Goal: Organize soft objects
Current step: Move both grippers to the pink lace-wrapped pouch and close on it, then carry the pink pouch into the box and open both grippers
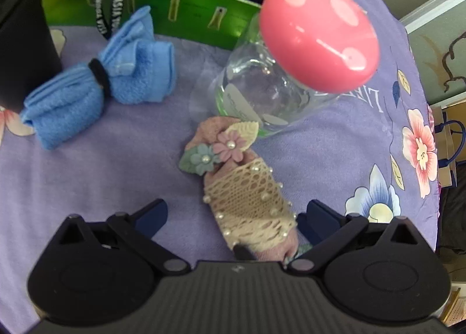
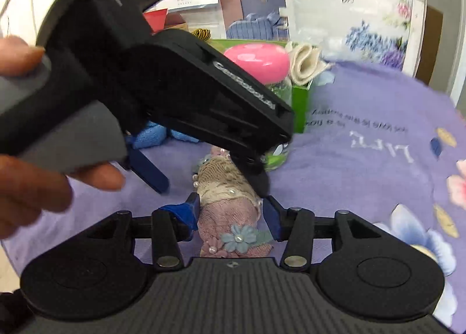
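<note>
Both grippers at the lace-wrapped pink roll (image 1: 247, 202).
Your left gripper (image 1: 233, 217) stands spread wide around it; your right gripper (image 2: 231, 214) pinches its end on the purple cloth (image 1: 102, 173).

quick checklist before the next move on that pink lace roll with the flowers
1. Pink knitted roll with lace, pearls and fabric flowers lies flat on the purple floral cloth: ok.
2. Left gripper open and straddling the roll: ok.
3. Right gripper around the roll's other end: ok; whether its pads press on it: cannot tell.
4. Clear glass jar with pink mushroom lid clear of the roll: not ok, it stands right at the flower end.
5. Blue towel bundle tied with a black band out of the way: ok.
6. Green box has free space: cannot tell.
</note>
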A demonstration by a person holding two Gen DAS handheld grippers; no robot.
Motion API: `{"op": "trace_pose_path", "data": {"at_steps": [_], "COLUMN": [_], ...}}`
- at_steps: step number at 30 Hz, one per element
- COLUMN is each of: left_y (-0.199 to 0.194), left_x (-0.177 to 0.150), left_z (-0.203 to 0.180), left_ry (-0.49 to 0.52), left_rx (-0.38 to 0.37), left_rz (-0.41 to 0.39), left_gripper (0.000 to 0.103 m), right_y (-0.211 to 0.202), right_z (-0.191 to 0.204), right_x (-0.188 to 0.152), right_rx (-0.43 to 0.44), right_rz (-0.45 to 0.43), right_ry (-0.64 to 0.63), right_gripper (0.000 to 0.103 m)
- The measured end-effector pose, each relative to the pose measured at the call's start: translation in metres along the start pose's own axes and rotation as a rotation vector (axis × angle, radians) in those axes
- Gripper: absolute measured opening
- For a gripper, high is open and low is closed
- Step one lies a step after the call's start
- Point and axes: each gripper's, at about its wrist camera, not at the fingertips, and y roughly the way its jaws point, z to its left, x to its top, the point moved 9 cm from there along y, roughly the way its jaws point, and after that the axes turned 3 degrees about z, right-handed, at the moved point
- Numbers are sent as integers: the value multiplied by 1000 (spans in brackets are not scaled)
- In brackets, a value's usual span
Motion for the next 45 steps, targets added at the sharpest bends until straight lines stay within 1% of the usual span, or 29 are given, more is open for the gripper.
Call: {"op": "trace_pose_path", "data": {"at_steps": [1, 2, 4, 6, 7, 9, 10, 11, 12, 13, 14, 17, 18, 23, 26, 29, 31, 34, 36, 38, 41, 43, 45], "left_y": [2, 4, 5, 6, 6, 8, 7, 4, 1, -1, -2, -10, -13, -35, -66, -111, -142, -183, -199, -208, -207, -192, -171], "left_x": [0, 0, -1, -2, -3, -2, -2, -4, -6, -7, -10, -18, -23, -51, -54, -31, -3, 50, 88, 124, 173, 199, 220], "left_z": [1, 1, -1, -3, -3, -6, -6, -6, -6, -7, -9, -8, -8, -3, -8, -17, -26, -40, -46, -47, -35, -23, -8], "left_ry": [8, 12, 20, 33, 33, 30, 32, 36, 34, 35, 39, 60, 65, 87, 101, 121, 142, 180, 176, 173, 128, 82, 35], "left_rx": [8, 19, 37, 51, 56, 62, 52, 32, 8, -23, -53, -56, -61, -103, -145, -199, -216, -190, -157, -132, -103, -88, -71], "left_rz": [3, 4, -4, -9, -11, -19, -21, -19, -15, -7, 7, 6, 9, 24, -13, -99, -171, -288, -350, -395, -410, -393, -354], "left_gripper": [101, 101, 101, 100, 96, 93, 87, 82, 72, 58, 55, 52, 52, 52, 52, 52, 52, 52, 52, 52, 52, 52, 52], "right_y": [1, 4, 14, 17, 19, 22, 23, 23, 23, 23, 24, 17, 12, -16, -38, -57, -62, -56, -43, -24, 14, 44, 76], "right_z": [0, -2, -5, -3, -1, 4, 6, 7, 9, 10, 11, 20, 23, 41, 53, 58, 56, 48, 43, 36, 26, 21, 18], "right_x": [-2, -5, -12, -14, -15, -19, -20, -21, -21, -22, -21, -23, -25, -34, -23, 15, 55, 121, 163, 200, 241, 256, 262], "right_rx": [17, 20, 8, -6, -18, -48, -62, -74, -85, -94, -103, -112, -108, -123, -143, -156, -163, -157, -139, -126, -85, -63, -27], "right_rz": [6, 19, 47, 24, 21, 17, 12, 8, 5, 3, 6, 0, -3, -16, -46, -107, -152, -202, -209, -205, -174, -131, -77], "right_ry": [18, 34, 56, 41, 27, -9, -20, -24, -29, -25, -13, -20, -22, -62, -109, -171, -223, -294, -326, -347, -358, -374, -381], "right_gripper": [34, 36, 37, 38, 38, 39, 40, 40, 41, 41, 41, 30, 29, 28, 28, 28, 29, 29, 29, 29, 29, 29, 29]}}
